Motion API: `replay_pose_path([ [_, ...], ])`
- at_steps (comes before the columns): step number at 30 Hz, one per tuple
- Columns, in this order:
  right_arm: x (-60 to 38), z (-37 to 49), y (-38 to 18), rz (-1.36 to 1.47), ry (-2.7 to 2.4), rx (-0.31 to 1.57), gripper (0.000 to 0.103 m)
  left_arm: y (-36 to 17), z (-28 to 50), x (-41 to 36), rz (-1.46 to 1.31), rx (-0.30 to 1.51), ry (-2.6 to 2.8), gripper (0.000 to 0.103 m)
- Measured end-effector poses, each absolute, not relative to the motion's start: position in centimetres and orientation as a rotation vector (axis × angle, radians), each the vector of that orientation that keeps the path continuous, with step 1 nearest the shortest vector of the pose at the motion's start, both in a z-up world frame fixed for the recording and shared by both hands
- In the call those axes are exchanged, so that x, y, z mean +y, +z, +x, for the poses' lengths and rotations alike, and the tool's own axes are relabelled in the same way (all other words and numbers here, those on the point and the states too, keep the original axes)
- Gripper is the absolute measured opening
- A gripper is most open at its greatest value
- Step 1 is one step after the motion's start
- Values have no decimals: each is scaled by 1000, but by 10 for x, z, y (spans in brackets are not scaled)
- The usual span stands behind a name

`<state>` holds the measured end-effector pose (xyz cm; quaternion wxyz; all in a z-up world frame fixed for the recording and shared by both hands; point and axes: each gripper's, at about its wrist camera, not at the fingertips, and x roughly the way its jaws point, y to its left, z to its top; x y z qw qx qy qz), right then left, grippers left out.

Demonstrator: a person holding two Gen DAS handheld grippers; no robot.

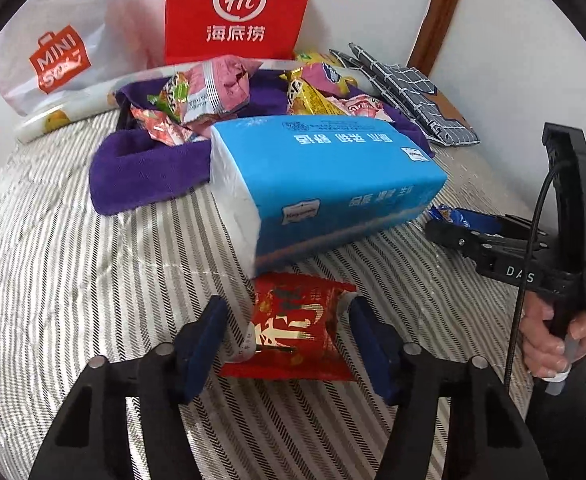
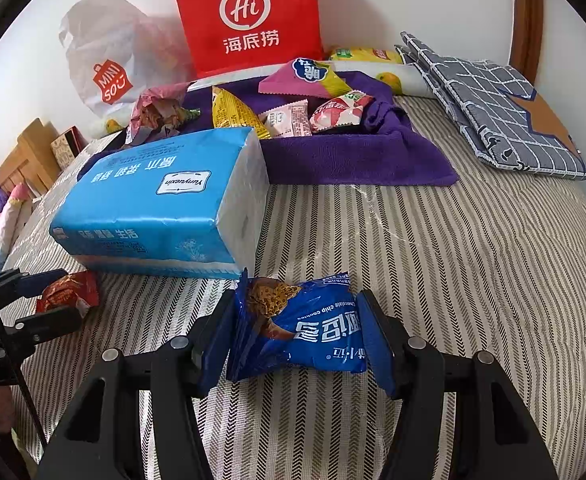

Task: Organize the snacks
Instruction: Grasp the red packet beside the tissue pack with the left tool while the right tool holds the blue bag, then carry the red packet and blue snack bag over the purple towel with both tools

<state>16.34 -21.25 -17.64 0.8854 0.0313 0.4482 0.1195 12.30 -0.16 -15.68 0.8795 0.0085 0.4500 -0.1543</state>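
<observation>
Red snack packet (image 1: 293, 328), blue cookie packet (image 2: 313, 332) on bedspread.

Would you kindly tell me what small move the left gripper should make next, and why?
Probably close the left gripper fully on the red foil snack packet: the packet lies between its blue pads, with a gap on one side.

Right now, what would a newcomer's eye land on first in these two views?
The big blue tissue pack lying mid-bed on the striped cover, with the red Haidilao bag upright against the wall behind. Nearer, the right hand-held gripper clamps a blue cookie packet; a red snack packet lies between the left's fingers.
</observation>
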Motion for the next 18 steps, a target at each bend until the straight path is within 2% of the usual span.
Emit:
replay_pose_path([
  [2,-211,163,-176,57,247,933,60,-158,122,-2,20,932,-318,52],
  [6,-210,163,-177,47,254,936,63,-159,119,-4,45,912,-303,51],
  [10,-212,164,-177,74,301,944,75,-159,120,-5,58,912,-297,50],
  [18,-222,156,-176,112,304,959,76,-159,121,4,-4,910,-320,45],
])
